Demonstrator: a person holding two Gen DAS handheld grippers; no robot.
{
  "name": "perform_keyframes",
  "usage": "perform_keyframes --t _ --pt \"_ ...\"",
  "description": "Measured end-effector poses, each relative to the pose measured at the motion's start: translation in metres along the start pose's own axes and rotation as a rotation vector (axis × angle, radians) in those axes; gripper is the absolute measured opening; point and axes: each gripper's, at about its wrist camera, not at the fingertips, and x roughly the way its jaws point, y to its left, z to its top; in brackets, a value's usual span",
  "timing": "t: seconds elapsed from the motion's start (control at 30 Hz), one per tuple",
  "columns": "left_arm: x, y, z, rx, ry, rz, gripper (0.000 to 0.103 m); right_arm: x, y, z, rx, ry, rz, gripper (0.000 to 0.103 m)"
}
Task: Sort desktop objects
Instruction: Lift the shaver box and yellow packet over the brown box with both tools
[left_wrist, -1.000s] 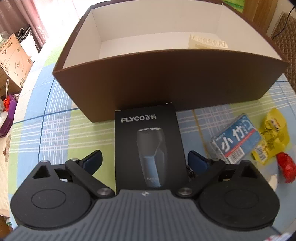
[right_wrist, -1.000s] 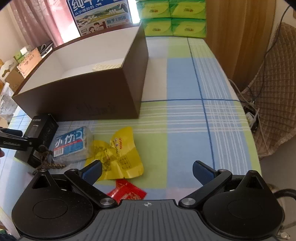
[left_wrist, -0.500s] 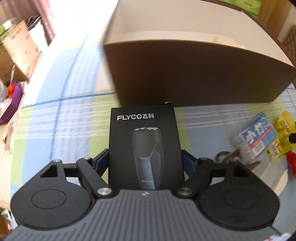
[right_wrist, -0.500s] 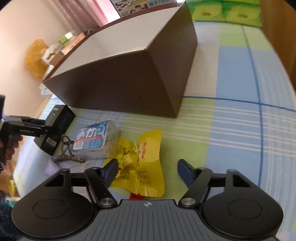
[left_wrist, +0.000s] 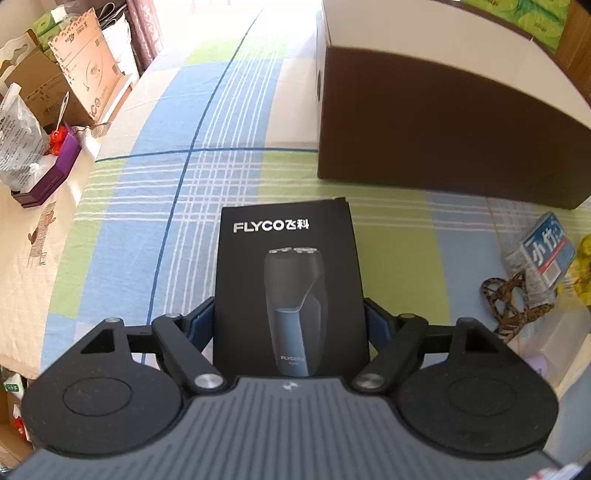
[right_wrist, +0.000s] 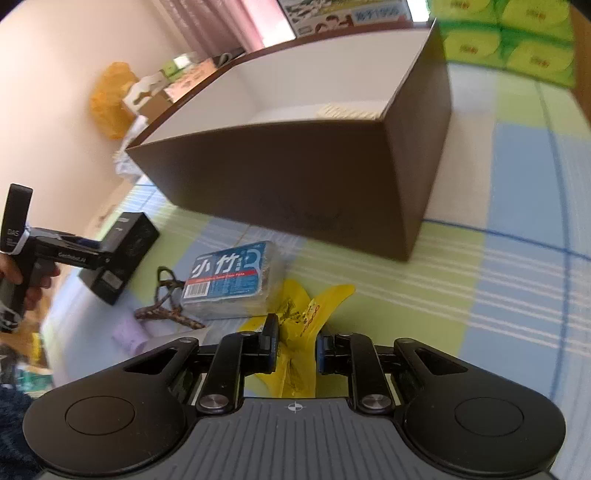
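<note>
Black shaver box is pinched across its long sides by the left gripper, lifted clear of the checked tablecloth; side grip probably suits its flat, rigid faces and keeps the print up. It sits short of the brown box, near that box's left corner.

Right gripper is closed on the yellow wrapper, crumpled between the pads. Blue floss-pick case and braided cord lie just beside it.

Brown box is open-topped and white inside; one pale ribbed item lies at the far right. Rest of the floor is hidden.
</note>
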Motion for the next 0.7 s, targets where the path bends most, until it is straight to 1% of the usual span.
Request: perform_keyframes --t 0.1,0.2,0.4,0.7 --pt "0.003 0.003 -0.007 -0.001 0.011 0.017 0.078 -0.004 0.012 -0.002 -0.020 -0.008 -0.048 0.015" --pt "0.009 0.003 -0.004 -0.002 0.009 0.022 0.078 -0.009 0.022 -0.005 -0.032 -0.026 -0.095 0.015" --pt "0.008 0.001 -0.007 0.010 -0.002 0.028 0.077 -0.030 0.026 -0.008 0.007 -0.088 -0.169 0.015" --pt "-0.002 0.004 -0.011 0.015 -0.029 0.012 0.076 -0.045 0.027 -0.010 0.073 -0.122 -0.236 0.015"
